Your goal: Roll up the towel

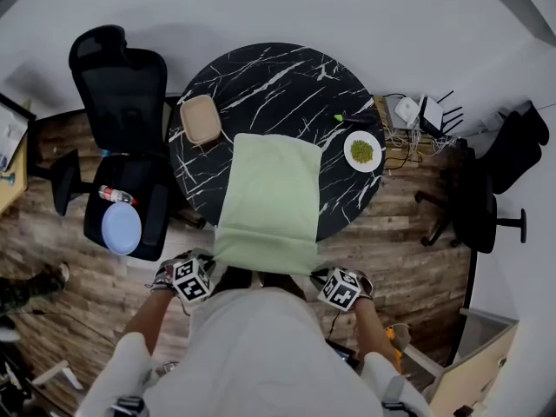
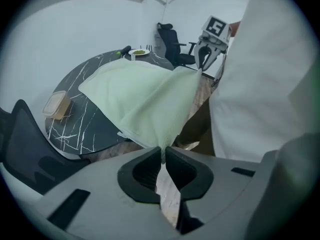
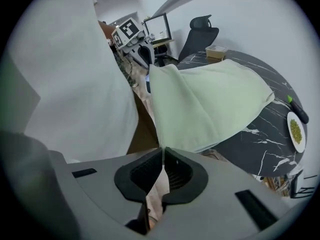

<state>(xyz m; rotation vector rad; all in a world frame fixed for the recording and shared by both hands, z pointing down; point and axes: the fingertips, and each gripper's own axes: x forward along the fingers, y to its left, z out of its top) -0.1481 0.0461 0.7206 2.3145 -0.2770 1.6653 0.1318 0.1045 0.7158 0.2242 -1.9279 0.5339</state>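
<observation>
A pale green towel (image 1: 269, 198) lies on the round black marble table (image 1: 287, 81), from its middle to the near edge, where its near end is lifted off. My left gripper (image 1: 211, 269) is shut on the near left corner, and the cloth is pinched between its jaws in the left gripper view (image 2: 162, 153). My right gripper (image 1: 320, 276) is shut on the near right corner (image 3: 162, 151). The towel (image 2: 140, 96) sags between the two grips and slopes up from the tabletop. Each gripper view shows the other gripper at the opposite corner: the right one (image 2: 201, 66), the left one (image 3: 148, 59).
A beige container (image 1: 201, 118) stands at the table's left, a white plate of green bits (image 1: 362, 151) and a dark pen (image 1: 352, 116) at its right. A black office chair (image 1: 122, 85) at left carries a blue lid (image 1: 122, 228) and a bottle. Another chair (image 1: 486, 207) and cables stand at right.
</observation>
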